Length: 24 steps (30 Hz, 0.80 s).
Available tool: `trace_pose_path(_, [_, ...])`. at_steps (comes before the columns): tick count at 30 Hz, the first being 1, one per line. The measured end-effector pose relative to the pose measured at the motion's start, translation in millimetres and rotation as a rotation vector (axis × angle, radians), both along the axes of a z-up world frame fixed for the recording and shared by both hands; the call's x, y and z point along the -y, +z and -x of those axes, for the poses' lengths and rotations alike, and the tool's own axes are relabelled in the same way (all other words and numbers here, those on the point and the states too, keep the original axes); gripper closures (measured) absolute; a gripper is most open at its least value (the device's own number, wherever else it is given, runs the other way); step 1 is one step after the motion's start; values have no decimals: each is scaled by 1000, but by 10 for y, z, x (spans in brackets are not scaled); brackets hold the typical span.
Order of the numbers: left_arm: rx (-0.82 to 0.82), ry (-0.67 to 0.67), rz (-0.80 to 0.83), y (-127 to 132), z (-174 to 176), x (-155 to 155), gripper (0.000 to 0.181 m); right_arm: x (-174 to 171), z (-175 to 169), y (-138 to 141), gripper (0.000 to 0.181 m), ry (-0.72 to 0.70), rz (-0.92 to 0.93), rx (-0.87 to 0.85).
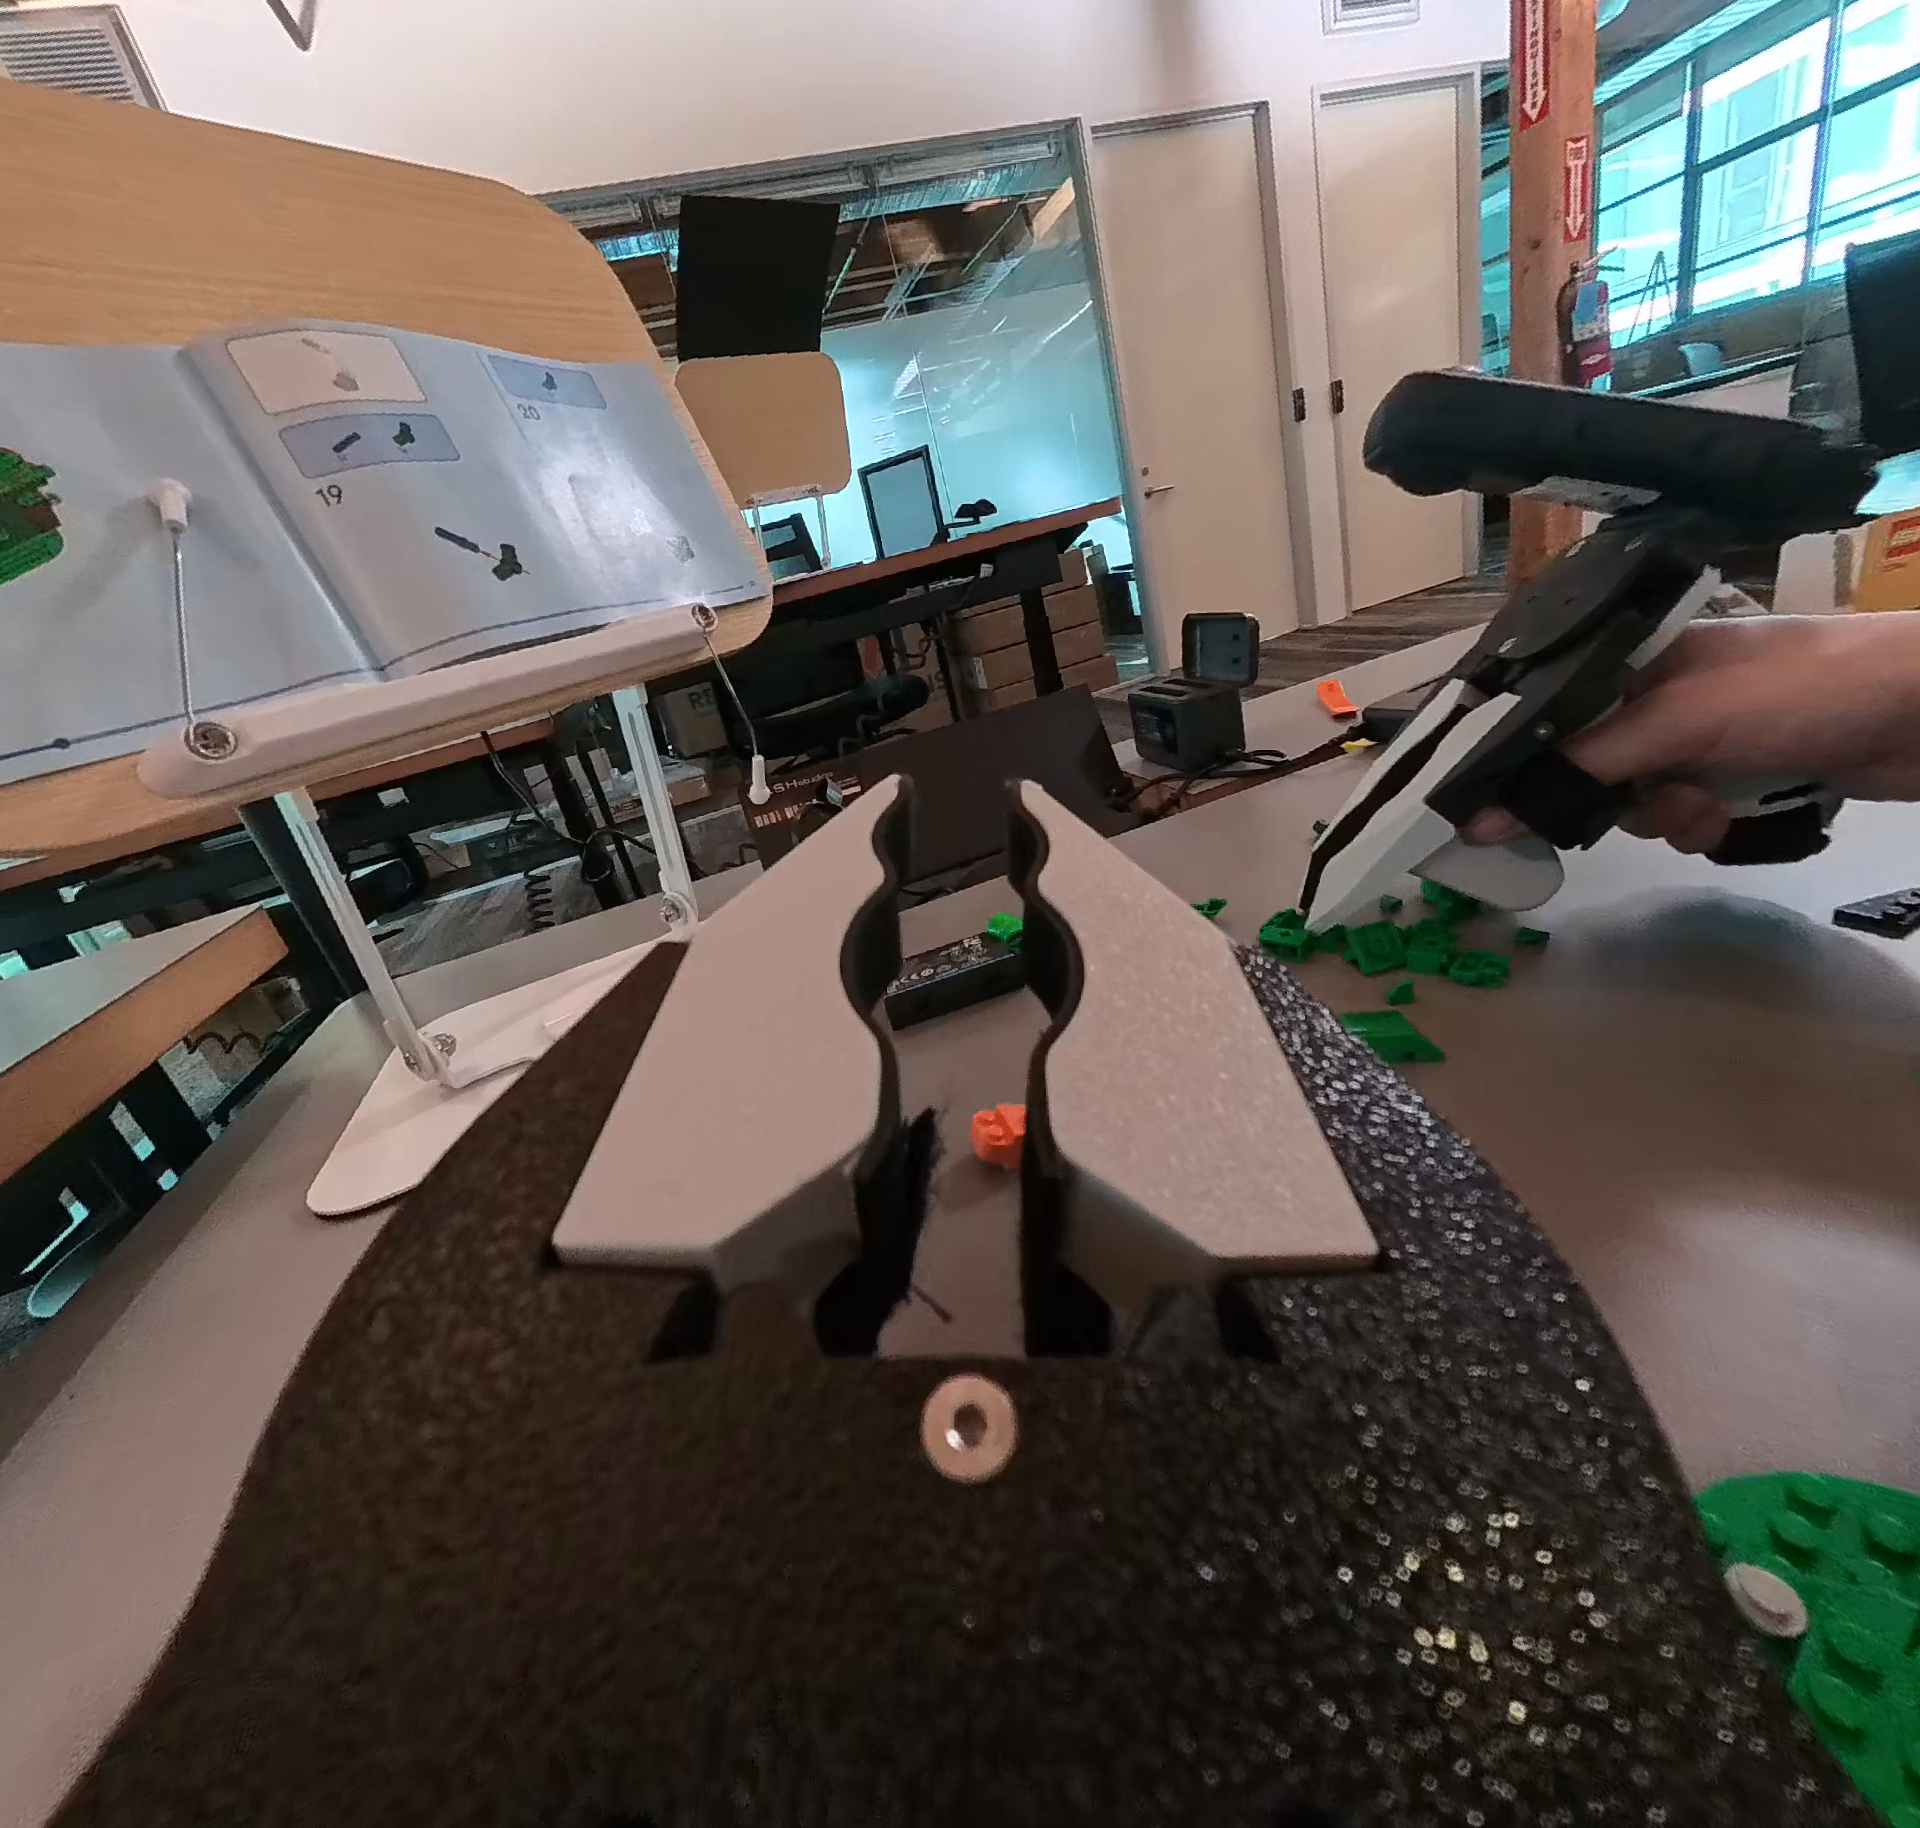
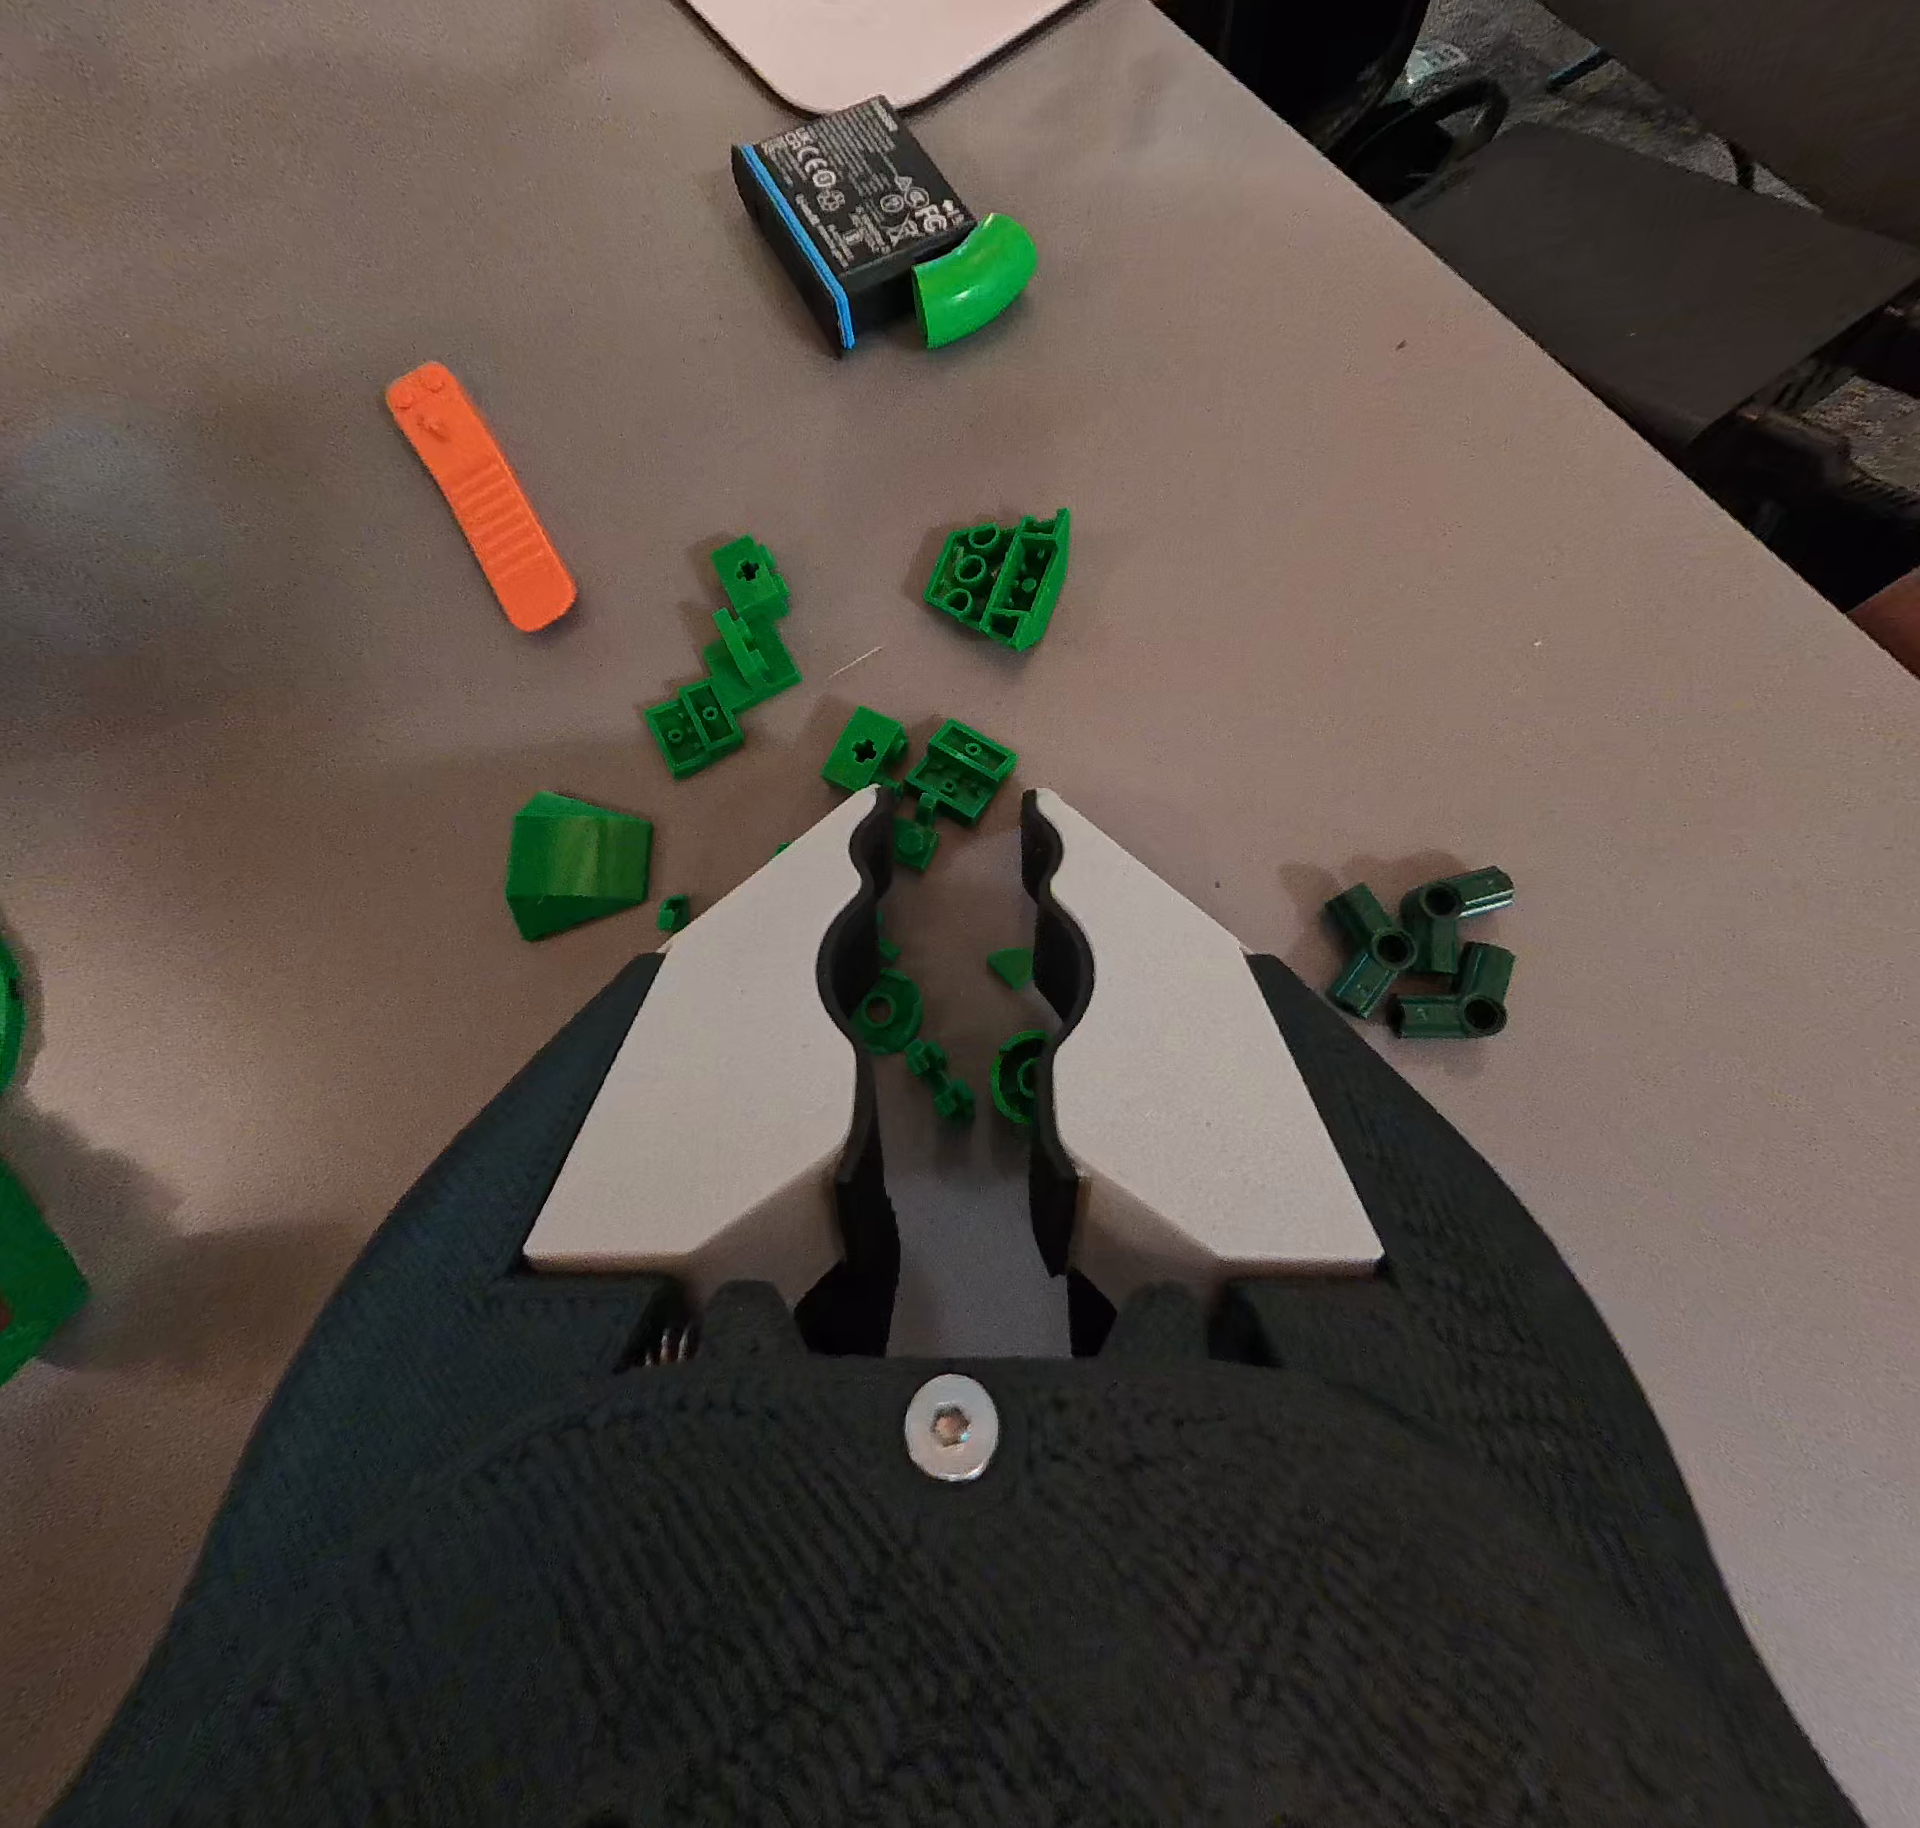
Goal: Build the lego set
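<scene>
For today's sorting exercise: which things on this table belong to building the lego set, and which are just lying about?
Belongs to the build:
green lego pieces
dark green connectors
orange brick separator
instruction booklet
green plate

Just lying about:
black battery
black charger

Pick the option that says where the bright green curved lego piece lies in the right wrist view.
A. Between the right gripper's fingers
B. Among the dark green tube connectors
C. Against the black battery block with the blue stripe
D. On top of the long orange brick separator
C: the bright green curved lego piece lies against the near end of the black battery block with the blue stripe, far ahead of the open right gripper.
</scene>
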State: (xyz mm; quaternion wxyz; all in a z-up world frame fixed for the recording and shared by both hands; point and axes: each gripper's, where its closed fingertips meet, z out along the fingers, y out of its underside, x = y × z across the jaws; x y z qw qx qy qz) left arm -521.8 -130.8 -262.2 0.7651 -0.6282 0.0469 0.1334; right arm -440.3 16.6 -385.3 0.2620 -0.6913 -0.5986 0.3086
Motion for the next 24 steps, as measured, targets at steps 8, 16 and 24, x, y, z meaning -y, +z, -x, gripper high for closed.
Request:
trace_pose_path(8, [-5, -4, 6, -6, -14, -8, 166, 95, -138, -10, 161, 28, 53, 115])
trace_pose_path(16, [-10, -8, 17, -25, -29, -21, 166, 397, 32, 187, 162, 113, 161, -4])
trace_pose_path(24, [-17, -17, 23, -25, -57, -29, 166, 558, 210, -5, 159, 125, 9, 52])
